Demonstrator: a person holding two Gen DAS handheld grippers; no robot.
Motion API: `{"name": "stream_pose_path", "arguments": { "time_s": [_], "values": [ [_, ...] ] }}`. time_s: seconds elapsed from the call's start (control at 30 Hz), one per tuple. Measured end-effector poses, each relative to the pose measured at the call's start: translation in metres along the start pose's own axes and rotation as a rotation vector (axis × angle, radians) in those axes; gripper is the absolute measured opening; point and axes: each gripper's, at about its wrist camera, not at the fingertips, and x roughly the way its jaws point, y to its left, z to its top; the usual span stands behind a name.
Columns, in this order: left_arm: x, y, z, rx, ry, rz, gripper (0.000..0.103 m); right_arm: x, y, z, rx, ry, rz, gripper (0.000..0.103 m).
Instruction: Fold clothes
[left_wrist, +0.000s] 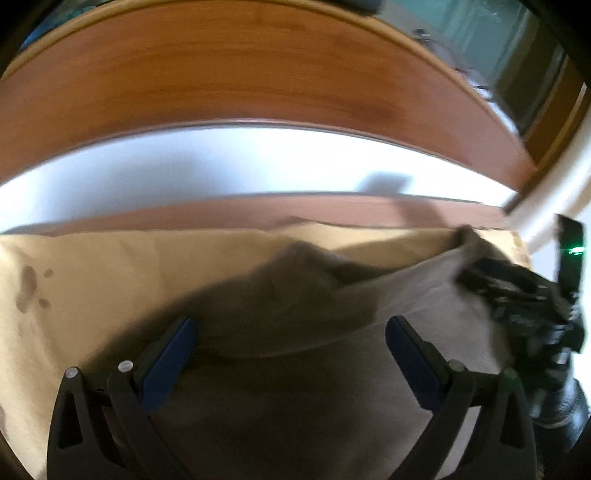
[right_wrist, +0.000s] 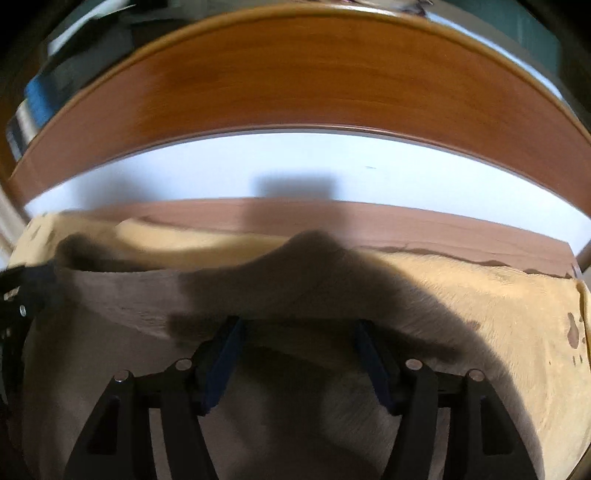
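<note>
A grey-brown garment (left_wrist: 295, 398) lies on a tan cloth-covered surface (left_wrist: 92, 280), with a raised fold along its far edge. My left gripper (left_wrist: 291, 328) is open, its blue-padded fingers spread above the garment. The right gripper (left_wrist: 517, 291) shows at the right of the left wrist view, over the garment's far right corner. In the right wrist view the garment (right_wrist: 295, 406) fills the lower middle and my right gripper (right_wrist: 297, 332) is open over its folded edge. The left gripper (right_wrist: 18, 295) shows at the left edge there.
The tan cloth (right_wrist: 498, 295) has dark stains at its side (right_wrist: 574, 332). Behind it run a wooden rail (left_wrist: 295, 210), a white wall band (left_wrist: 258, 162) and a curved wooden headboard (left_wrist: 240, 74). A window or cabinet (left_wrist: 517, 55) is at upper right.
</note>
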Motion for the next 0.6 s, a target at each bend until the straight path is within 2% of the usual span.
{"name": "stream_pose_path", "arguments": {
  "time_s": [0.1, 0.17, 0.23, 0.37, 0.5, 0.6],
  "values": [
    [0.010, 0.012, 0.005, -0.017, -0.005, 0.075, 0.102, 0.004, -0.006, 0.004, 0.009, -0.001, -0.032, 0.070],
    [0.011, 0.015, 0.004, -0.017, -0.002, 0.077, 0.102, 0.007, -0.011, 0.007, 0.015, -0.001, -0.053, 0.071],
    [0.003, 0.015, -0.001, -0.002, 0.009, 0.067, 0.102, 0.009, -0.015, 0.009, 0.022, 0.001, -0.063, 0.071],
    [-0.033, 0.016, -0.018, 0.006, -0.003, 0.015, 0.103, -0.002, -0.019, 0.006, 0.059, 0.004, -0.019, 0.072],
    [-0.079, 0.009, -0.044, 0.022, -0.024, -0.041, 0.103, -0.039, 0.007, -0.010, 0.022, -0.035, 0.024, 0.072],
    [-0.106, -0.001, -0.070, 0.059, -0.020, -0.067, 0.103, -0.087, 0.028, -0.040, -0.054, -0.051, 0.056, 0.075]
  ]
}}
